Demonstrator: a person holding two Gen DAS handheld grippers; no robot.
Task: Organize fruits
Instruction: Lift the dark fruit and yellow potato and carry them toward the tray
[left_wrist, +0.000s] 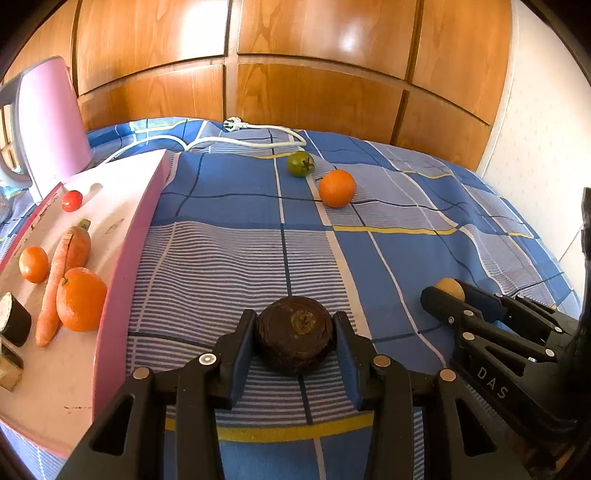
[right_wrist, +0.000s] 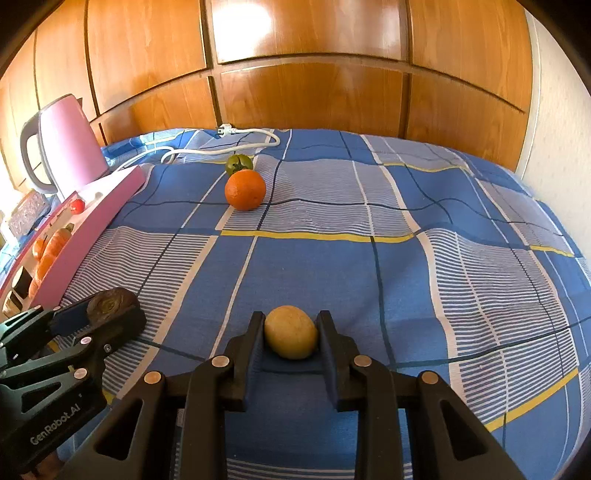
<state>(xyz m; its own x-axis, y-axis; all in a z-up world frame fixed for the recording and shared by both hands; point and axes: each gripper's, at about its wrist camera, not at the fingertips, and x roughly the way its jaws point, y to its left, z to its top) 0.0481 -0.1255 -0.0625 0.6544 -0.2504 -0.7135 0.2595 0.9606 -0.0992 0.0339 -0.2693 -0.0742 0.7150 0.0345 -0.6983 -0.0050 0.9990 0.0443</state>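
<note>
My left gripper (left_wrist: 294, 316) is shut on a dark brown round root (left_wrist: 295, 343), low over the blue checked bedcover. At the right of that view my right gripper (left_wrist: 446, 292) pinches a small yellow-tan round fruit (left_wrist: 451, 286). In the right wrist view the right gripper (right_wrist: 291, 315) holds this yellow fruit (right_wrist: 291, 334) between both pads. The left gripper (right_wrist: 110, 308) with the dark root (right_wrist: 110, 300) shows at the left. An orange (left_wrist: 337, 188) and a green tomato (left_wrist: 300, 163) lie further back on the cover.
A pink-walled tray (left_wrist: 125, 258) at the left holds two oranges, a carrot (left_wrist: 61, 277) and a small red tomato (left_wrist: 71, 201). A pink kettle (left_wrist: 51, 122) stands behind it. A white cable with plug (left_wrist: 258, 129) lies by the wooden wardrobe doors.
</note>
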